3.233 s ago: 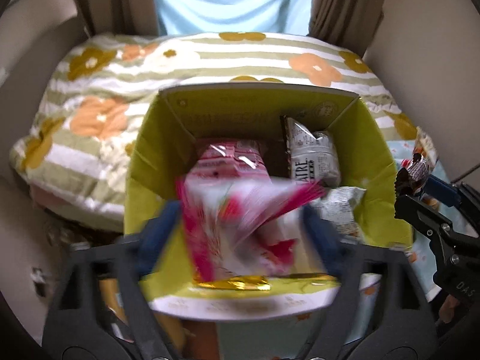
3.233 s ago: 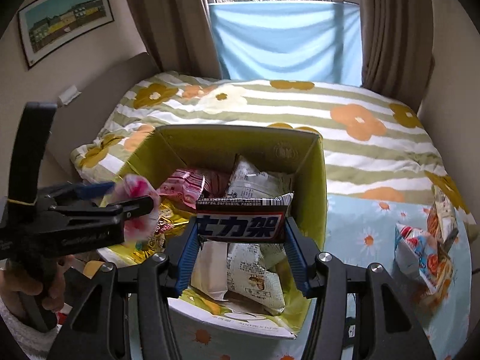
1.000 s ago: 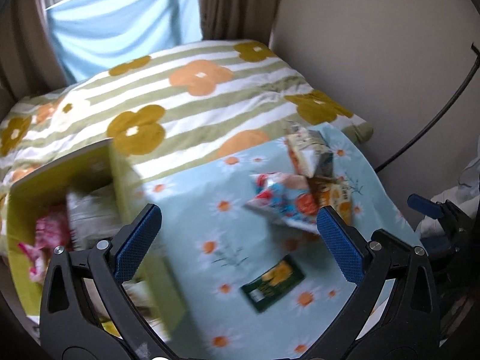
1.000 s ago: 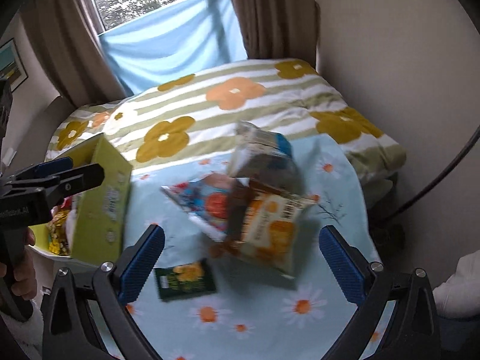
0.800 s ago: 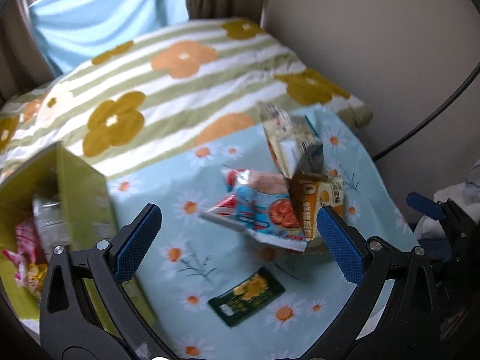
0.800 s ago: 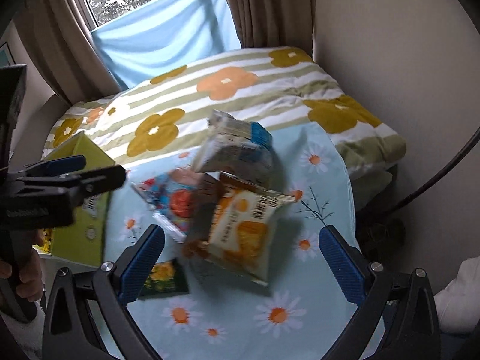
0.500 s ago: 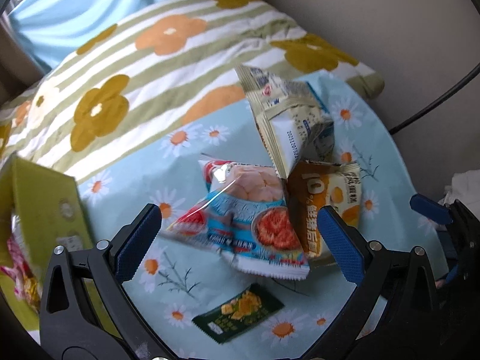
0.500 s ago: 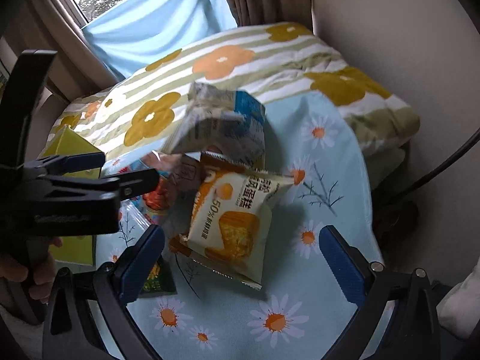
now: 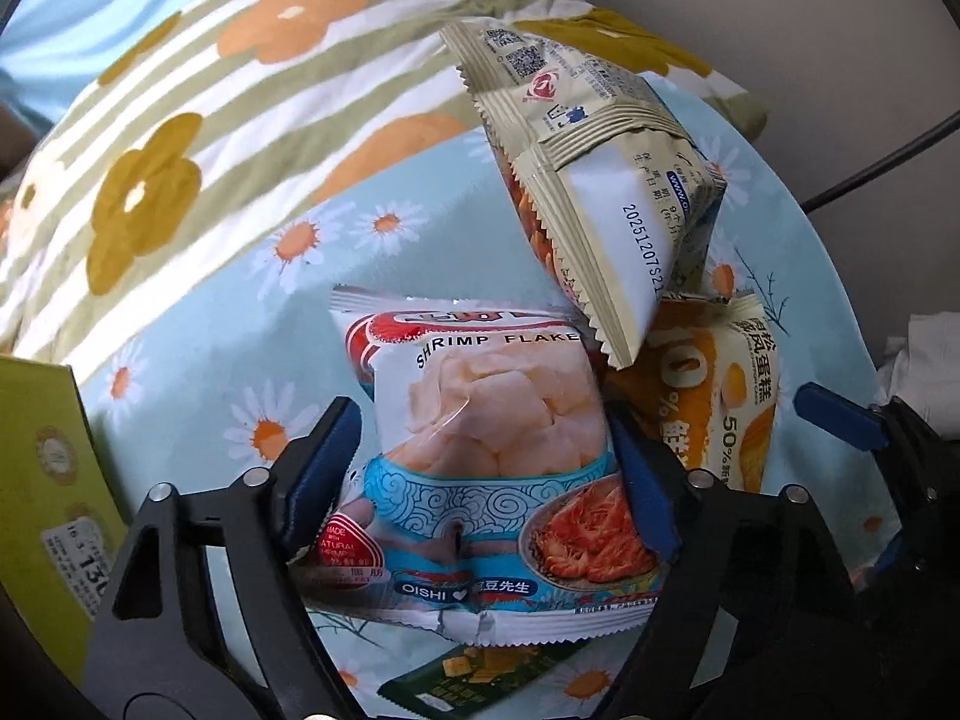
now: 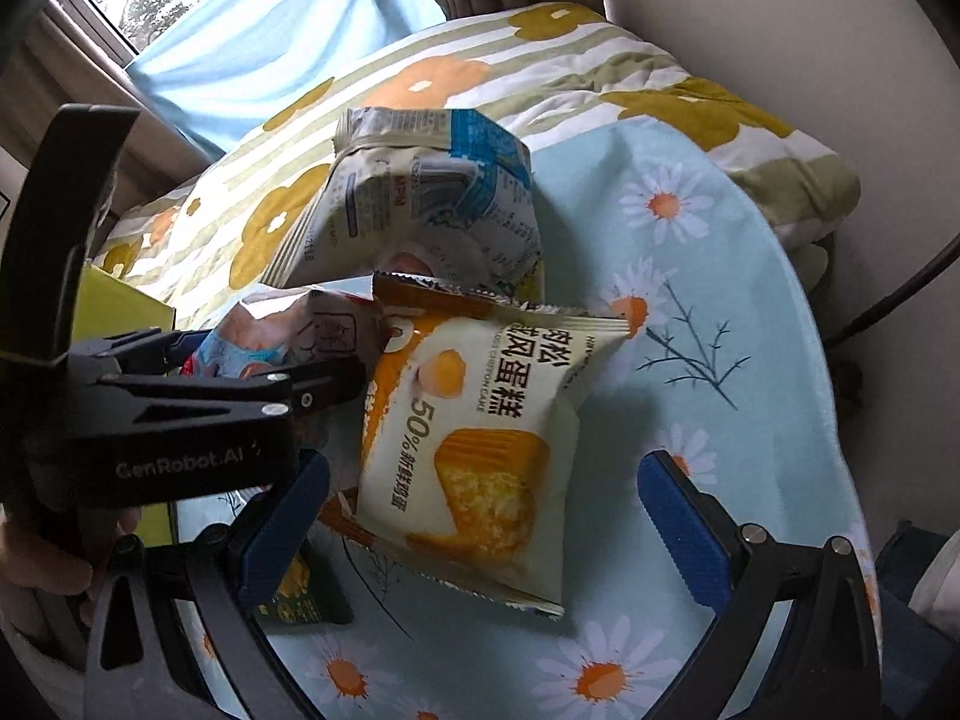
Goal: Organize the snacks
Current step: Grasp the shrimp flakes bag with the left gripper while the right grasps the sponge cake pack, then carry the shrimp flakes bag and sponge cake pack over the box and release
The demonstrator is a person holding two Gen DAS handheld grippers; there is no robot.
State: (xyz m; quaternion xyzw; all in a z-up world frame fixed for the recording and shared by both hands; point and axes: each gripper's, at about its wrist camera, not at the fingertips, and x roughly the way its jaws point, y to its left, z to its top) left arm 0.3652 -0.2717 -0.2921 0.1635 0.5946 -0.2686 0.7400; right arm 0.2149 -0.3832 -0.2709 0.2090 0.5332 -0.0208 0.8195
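Observation:
A shrimp flakes bag (image 9: 486,438) lies on the light blue daisy cloth (image 9: 198,360). My left gripper (image 9: 486,462) is over it, jaws closing, and both blue pads touch the bag's sides, which look pinched in. An orange cake bag (image 10: 480,432) leans beside it. My right gripper (image 10: 480,522) hangs open and wide just above that bag, pads clear of it. A beige snack bag (image 9: 600,180) rests on top of both. In the right wrist view the left gripper (image 10: 258,360) reaches in from the left onto the shrimp flakes bag (image 10: 264,336).
A small dark green packet (image 9: 474,672) lies flat near the front, partly under the shrimp bag. The yellow-green box (image 9: 42,480) stands at the left edge. A striped flower quilt (image 10: 420,78) lies behind, with a wall and a black cable (image 10: 900,294) to the right.
Both grippers came down over the snack pile. The left jaws narrowed from wide open until they met the shrimp flakes bag. The right jaws stayed wide.

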